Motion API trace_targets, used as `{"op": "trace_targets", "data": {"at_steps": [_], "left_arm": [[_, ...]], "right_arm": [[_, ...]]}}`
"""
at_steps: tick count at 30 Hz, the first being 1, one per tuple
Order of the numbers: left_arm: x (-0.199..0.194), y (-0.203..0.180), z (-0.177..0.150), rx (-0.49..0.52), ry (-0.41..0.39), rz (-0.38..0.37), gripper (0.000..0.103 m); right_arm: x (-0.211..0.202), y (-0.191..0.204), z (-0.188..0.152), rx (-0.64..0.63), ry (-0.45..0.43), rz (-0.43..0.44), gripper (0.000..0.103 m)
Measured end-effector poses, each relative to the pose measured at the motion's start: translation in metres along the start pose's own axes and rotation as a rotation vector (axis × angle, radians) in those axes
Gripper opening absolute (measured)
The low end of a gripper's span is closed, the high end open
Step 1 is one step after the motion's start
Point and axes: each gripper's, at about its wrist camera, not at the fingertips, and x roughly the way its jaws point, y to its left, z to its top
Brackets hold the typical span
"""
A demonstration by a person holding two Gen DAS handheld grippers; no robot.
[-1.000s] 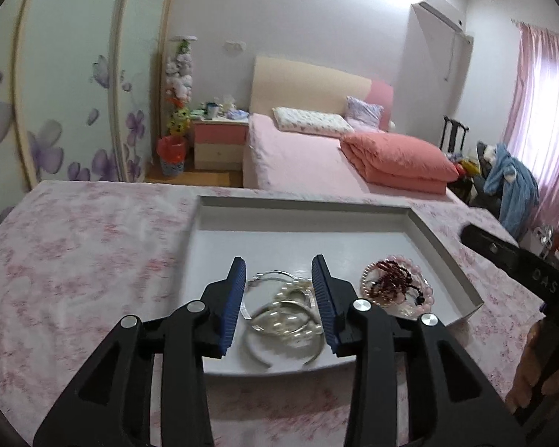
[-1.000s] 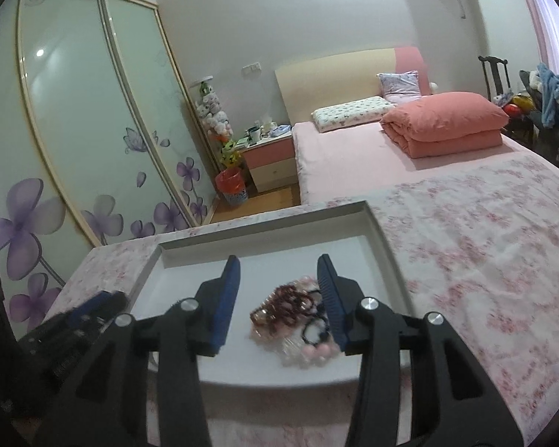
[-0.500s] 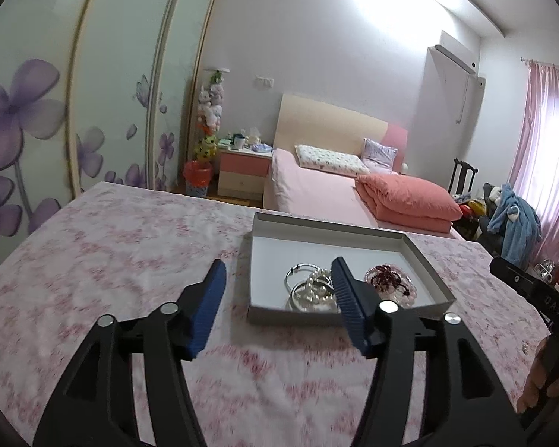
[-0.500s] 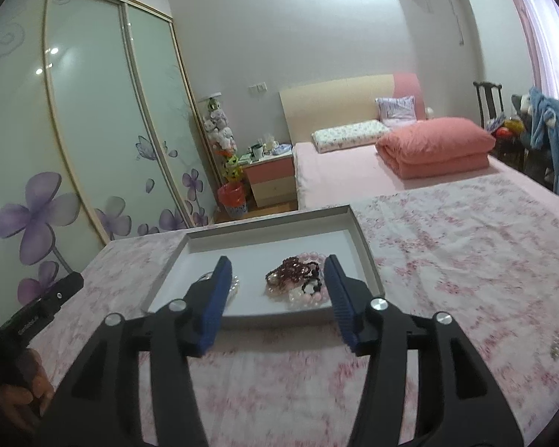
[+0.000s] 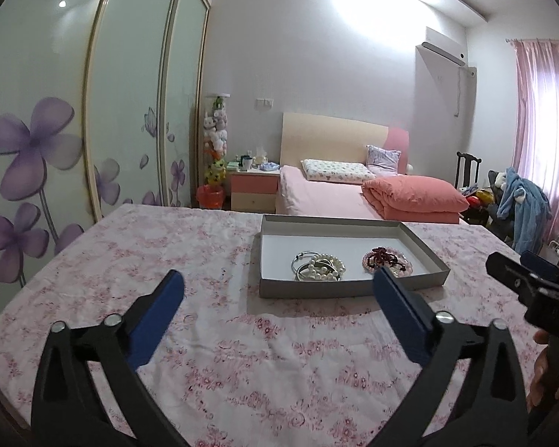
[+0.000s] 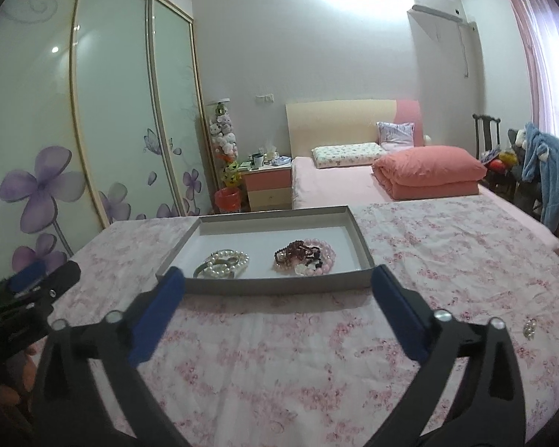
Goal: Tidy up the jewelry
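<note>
Two black two-finger grippers with blue pads, both spread wide and holding nothing: the left gripper (image 5: 277,290) and the right gripper (image 6: 277,285), each hovering over a pink floral-print cloth (image 5: 212,335) that covers the work surface. Just right of the right gripper's right finger, one small silvery trinket (image 6: 529,328) lies alone on the cloth; its type cannot be told. Ahead of both grippers, apart from the fingertips, sits a shallow grey rectangular cardboard tray with a white floor (image 5: 350,286). Inside it, toward the near wall, two clusters: on the left-gripper side, silver metal bangles tangled with a white pearl bracelet (image 5: 318,266); on the right-gripper side, a pale pink bead bracelet heaped with dark red bead strands (image 5: 387,260), the two clusters lying apart from each other. From the right wrist view the pearl and bangle cluster sits ahead-left and the pink and red one nearly dead ahead. Beyond the tray, well off: a bed with pink sheets and a folded salmon quilt (image 5: 413,199), a pink and cream bedside cabinet (image 5: 255,190), and sliding wardrobe doors with purple flowers (image 5: 37,156) to the left.
</note>
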Motion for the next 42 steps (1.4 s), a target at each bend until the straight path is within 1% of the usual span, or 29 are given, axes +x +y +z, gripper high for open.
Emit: {"op": "trace_targets", "data": {"at_steps": [3, 8, 14, 42], "left_arm": [[-0.001, 0.001, -0.003, -0.002, -0.003, 0.005, 0.101], [-0.003, 0.001, -0.009, 0.011, -0.012, 0.023, 0.101], [-0.005, 0.001, -0.013, 0.017, -0.018, 0.030, 0.101], [-0.004, -0.003, -0.014, 0.031, -0.014, 0.025, 0.101]], "right_arm": [[-0.004, 0.003, -0.007, -0.015, -0.016, -0.019, 0.099], [-0.007, 0.001, -0.015, 0.001, -0.032, -0.009, 0.099], [-0.011, 0.007, -0.020, -0.035, -0.065, -0.009, 0.099], [-0.010, 0.004, -0.025, -0.016, -0.051, -0.008, 0.099]]}}
